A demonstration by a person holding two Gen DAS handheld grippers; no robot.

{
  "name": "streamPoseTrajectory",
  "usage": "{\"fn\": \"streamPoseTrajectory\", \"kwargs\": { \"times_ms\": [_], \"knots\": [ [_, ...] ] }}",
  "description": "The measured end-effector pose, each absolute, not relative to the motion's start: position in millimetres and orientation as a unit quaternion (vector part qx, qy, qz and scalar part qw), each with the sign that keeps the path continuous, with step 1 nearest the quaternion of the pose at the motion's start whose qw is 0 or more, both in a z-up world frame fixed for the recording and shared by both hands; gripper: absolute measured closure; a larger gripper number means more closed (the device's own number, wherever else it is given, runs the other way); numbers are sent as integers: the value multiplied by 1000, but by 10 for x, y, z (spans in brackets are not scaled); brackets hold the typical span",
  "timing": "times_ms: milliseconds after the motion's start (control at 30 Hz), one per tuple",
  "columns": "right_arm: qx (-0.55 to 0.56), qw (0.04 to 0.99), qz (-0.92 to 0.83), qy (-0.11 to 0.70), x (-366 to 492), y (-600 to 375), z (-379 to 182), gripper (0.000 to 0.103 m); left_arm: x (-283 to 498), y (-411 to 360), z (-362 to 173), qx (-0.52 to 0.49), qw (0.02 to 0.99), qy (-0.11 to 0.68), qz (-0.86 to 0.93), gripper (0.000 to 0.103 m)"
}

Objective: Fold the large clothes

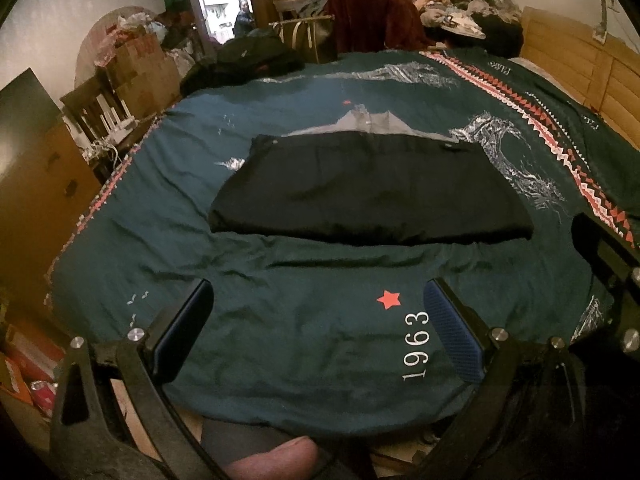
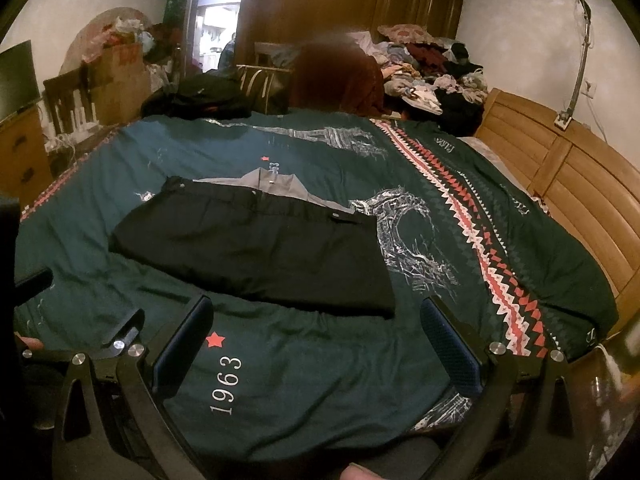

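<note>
A black garment [image 1: 368,188] lies folded flat in a wide rectangle on the dark teal bedspread [image 1: 280,340]; it also shows in the right wrist view [image 2: 256,252]. A grey garment [image 1: 368,122] lies folded just beyond it, partly hidden by it, and its grey cloth [image 2: 272,182] shows there too. My left gripper [image 1: 318,312] hovers open over the bedspread, short of the black garment's near edge, holding nothing. My right gripper [image 2: 318,328] is open as well, near the garment's near right corner, with nothing between its fingers.
A heap of unfolded clothes [image 2: 432,68] sits at the bed's far end, beside a dark red cloth [image 1: 368,20] over a chair. A wooden headboard [image 2: 560,168] lines the right side. Boxes and clutter [image 1: 132,60] stand left of the bed, by an open doorway [image 2: 218,20].
</note>
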State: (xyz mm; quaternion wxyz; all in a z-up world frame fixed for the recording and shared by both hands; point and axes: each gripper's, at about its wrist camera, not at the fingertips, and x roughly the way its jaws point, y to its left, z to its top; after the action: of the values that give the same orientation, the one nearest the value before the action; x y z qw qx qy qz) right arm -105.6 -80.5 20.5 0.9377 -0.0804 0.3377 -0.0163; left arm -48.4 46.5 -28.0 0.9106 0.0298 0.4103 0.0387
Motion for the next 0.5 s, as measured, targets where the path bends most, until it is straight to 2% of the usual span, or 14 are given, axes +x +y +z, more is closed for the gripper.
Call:
{"fn": "streamPoseTrajectory", "kwargs": {
  "times_ms": [267,367,500],
  "knots": [
    [-73,931,-22,357,-943,-956,-11,0,-245,737,-679,6,903,427,47,0],
    [-76,921,-28,381,-782,-1062,-313,0,-23,969,-1028,2,898,434,74,0],
    [-68,888,-26,455,-446,-1233,-996,0,282,1296,-1552,6,879,466,102,0]
  ]
}}
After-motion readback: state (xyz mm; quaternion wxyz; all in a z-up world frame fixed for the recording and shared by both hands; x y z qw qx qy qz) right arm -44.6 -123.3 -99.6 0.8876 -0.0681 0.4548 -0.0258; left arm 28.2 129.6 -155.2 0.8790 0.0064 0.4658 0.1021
